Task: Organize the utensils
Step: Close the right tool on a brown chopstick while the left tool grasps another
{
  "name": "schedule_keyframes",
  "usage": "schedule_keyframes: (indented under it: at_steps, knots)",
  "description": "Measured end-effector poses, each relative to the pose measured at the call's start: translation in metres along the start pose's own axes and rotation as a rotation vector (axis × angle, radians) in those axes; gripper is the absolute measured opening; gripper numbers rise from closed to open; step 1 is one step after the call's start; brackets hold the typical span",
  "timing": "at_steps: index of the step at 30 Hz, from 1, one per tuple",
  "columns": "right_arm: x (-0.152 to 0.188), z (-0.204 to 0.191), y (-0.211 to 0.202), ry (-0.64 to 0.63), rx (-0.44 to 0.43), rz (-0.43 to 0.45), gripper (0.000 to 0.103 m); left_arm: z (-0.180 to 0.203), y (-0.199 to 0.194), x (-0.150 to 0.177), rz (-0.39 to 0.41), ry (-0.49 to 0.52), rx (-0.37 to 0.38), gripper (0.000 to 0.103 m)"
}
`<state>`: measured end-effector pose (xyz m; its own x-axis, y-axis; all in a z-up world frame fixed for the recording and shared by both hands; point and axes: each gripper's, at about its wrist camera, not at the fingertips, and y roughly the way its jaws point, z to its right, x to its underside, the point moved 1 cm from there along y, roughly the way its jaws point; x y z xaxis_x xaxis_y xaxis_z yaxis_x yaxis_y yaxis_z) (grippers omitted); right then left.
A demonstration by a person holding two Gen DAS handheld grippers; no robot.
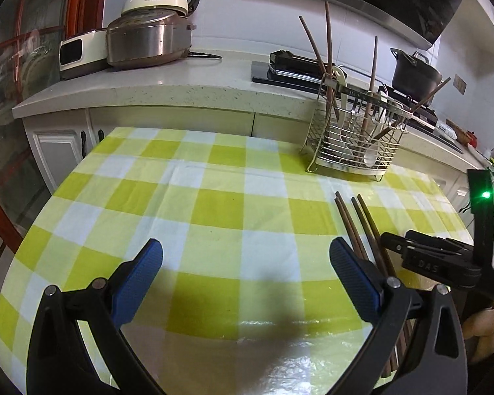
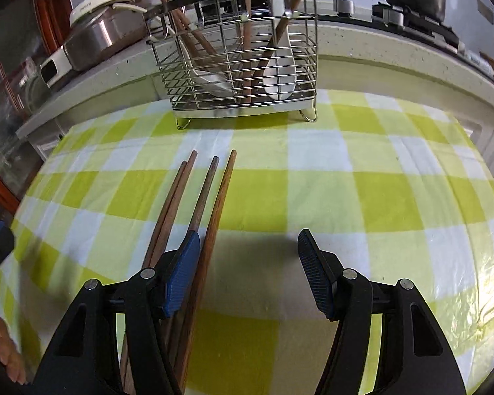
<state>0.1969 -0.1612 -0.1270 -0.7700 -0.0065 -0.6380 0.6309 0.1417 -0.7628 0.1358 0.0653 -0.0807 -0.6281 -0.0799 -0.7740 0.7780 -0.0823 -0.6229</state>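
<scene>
Four chopsticks (image 2: 194, 210) are lined up toward the wire basket (image 2: 240, 65) at twelve o'clock on the worktop (image 2: 345, 197), and with the right claw (image 2: 247, 256) spread wide and empty, one stick is best centred before being pinched; the left claw (image 1: 247, 273) is likewise held wide and empty.

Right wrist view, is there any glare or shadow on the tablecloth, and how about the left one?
Right wrist view: glare on the tablecloth at the right edge, a soft shadow between the open jaws of the right gripper. Left wrist view: a bright reflection streak low on the cloth, a dark shadow between the jaws of the left gripper; fisheye bends the counter edge.
</scene>
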Motion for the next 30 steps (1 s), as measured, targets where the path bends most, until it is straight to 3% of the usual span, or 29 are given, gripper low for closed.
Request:
schedule_keyframes:
  at_steps: [5, 8, 11, 13, 17, 25, 30]
  knots:
    - [-0.001, -0.015, 0.004, -0.069, 0.072, -0.017, 0.056, -0.004, -0.002, 0.000, -0.001, -0.003, 0.004, 0.098]
    - [-0.001, -0.019, 0.004, -0.079, 0.079, -0.010, 0.045, -0.009, -0.001, 0.000, -0.003, -0.019, 0.005, 0.098]
    - [-0.001, -0.023, 0.003, -0.101, 0.077, -0.011, 0.029, -0.013, -0.001, 0.000, -0.010, -0.036, 0.009, 0.098]
    - [0.001, -0.028, 0.001, -0.126, 0.077, -0.014, 0.010, -0.013, 0.000, 0.000, -0.013, -0.037, 0.008, 0.098]
    - [0.007, -0.024, -0.003, -0.126, 0.060, -0.001, 0.007, -0.007, 0.002, 0.001, -0.021, -0.033, 0.017, 0.098]
    - [0.017, 0.019, -0.028, -0.055, 0.023, 0.029, 0.007, 0.032, 0.023, 0.001, -0.092, 0.011, 0.066, 0.098]
    - [0.015, 0.040, -0.049, -0.039, 0.010, 0.062, 0.007, 0.060, 0.047, -0.001, -0.139, 0.045, 0.051, 0.097]
